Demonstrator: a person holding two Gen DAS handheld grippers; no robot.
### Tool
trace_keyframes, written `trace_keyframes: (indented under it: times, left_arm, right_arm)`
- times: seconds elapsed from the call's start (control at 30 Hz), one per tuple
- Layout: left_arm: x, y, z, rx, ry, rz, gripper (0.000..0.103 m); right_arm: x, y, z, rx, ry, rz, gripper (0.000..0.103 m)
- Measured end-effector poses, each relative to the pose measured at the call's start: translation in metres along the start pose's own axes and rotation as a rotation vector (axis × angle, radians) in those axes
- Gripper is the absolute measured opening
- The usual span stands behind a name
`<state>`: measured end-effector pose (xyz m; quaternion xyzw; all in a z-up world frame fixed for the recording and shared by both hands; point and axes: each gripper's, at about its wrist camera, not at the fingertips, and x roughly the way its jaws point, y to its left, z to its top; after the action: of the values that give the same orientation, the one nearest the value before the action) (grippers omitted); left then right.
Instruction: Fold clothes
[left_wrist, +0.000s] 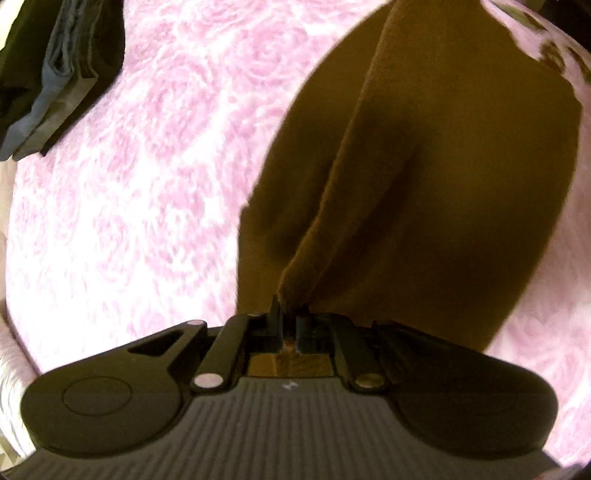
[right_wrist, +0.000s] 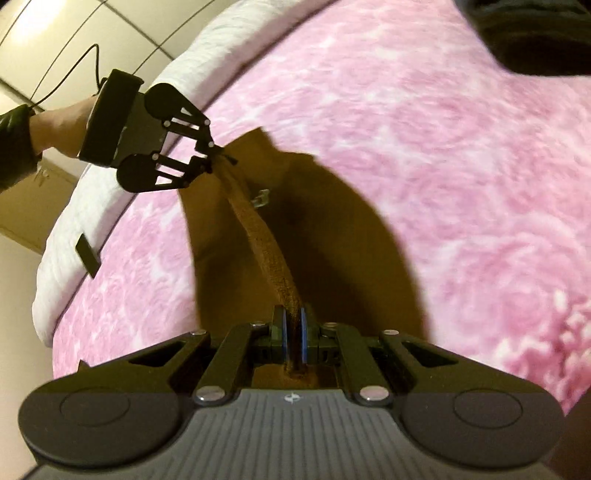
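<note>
Both claws (left_wrist: 290, 314) (right_wrist: 293, 332) pinch brown garment (right_wrist: 332, 229), its far end cut off.

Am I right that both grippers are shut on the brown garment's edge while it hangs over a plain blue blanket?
Not quite: the blanket is pink with a rose pattern, not plain blue, as both wrist views show. The rest holds: the left gripper and right gripper are both shut on the brown garment edge.
</note>
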<state>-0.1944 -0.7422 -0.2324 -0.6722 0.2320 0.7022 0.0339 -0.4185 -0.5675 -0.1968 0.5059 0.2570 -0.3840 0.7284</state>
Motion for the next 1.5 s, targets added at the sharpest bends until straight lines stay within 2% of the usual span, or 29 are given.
trace_keyframes:
  times: [0.2, 0.4, 0.47, 0.53, 0.63, 0.73, 0.83, 0.87, 0.9, 0.93, 0.97, 1.03, 1.13, 1.23, 1.4, 1.5]
  left_arm:
    - [0.023, 0.02, 0.019, 0.006, 0.0, -0.033, 0.004]
    - [0.047, 0.025, 0.023, -0.068, -0.009, -0.038, 0.006]
    - [0.048, 0.025, 0.02, -0.127, -0.021, -0.01, 0.019]
    - [0.04, 0.027, 0.01, -0.227, -0.038, 0.034, 0.029]
    - [0.017, 0.031, -0.015, -0.423, -0.072, 0.06, 0.031]
    - [-0.009, 0.024, -0.046, -0.602, -0.066, 0.104, 0.041]
    - [-0.032, 0.005, -0.082, -0.794, -0.039, 0.134, 0.044]
    - [-0.038, -0.003, -0.091, -0.851, -0.033, 0.136, 0.046]
    - [-0.042, -0.014, -0.099, -0.907, -0.026, 0.135, 0.047]
    - [-0.045, -0.026, -0.107, -0.964, -0.018, 0.133, 0.049]
    - [-0.049, -0.037, -0.11, -1.001, -0.008, 0.131, 0.054]
    - [-0.057, -0.061, -0.118, -1.075, 0.011, 0.125, 0.054]
    - [-0.065, -0.097, -0.116, -1.162, 0.023, 0.109, 0.058]
    - [-0.076, -0.127, -0.11, -1.253, 0.021, 0.126, 0.063]
    - [-0.091, -0.159, -0.11, -1.495, -0.048, 0.155, 0.07]
    - [-0.09, -0.175, -0.108, -1.628, -0.145, 0.181, 0.078]
  right_arm:
    - [0.003, -0.042, 0.0, 0.076, 0.02, 0.015, 0.007]
    - [0.017, -0.073, -0.013, 0.169, 0.024, 0.002, 0.007]
    - [0.019, -0.078, -0.018, 0.191, 0.026, -0.006, 0.007]
    - [0.019, -0.079, -0.021, 0.198, 0.023, -0.018, 0.007]
    - [0.021, -0.075, -0.02, 0.168, 0.033, -0.04, 0.007]
    - [0.025, -0.07, -0.017, 0.131, 0.055, -0.078, 0.007]
    - [0.027, -0.071, -0.014, 0.151, 0.073, -0.147, 0.008]
    - [0.026, -0.071, -0.013, 0.156, 0.075, -0.181, 0.017]
    - [0.025, -0.069, -0.011, 0.154, 0.073, -0.212, 0.032]
    - [0.022, -0.066, -0.009, 0.135, 0.061, -0.231, 0.032]
    - [0.019, -0.061, -0.006, 0.11, 0.05, -0.245, 0.032]
    - [0.017, -0.049, 0.003, 0.029, 0.035, -0.238, 0.032]
    - [0.025, -0.031, 0.019, -0.061, 0.052, -0.185, 0.032]
    - [0.039, -0.012, 0.036, -0.136, 0.08, -0.136, 0.032]
    - [0.055, 0.019, 0.06, -0.203, 0.08, -0.113, 0.039]
    - [0.063, 0.04, 0.074, -0.282, 0.08, -0.126, 0.039]
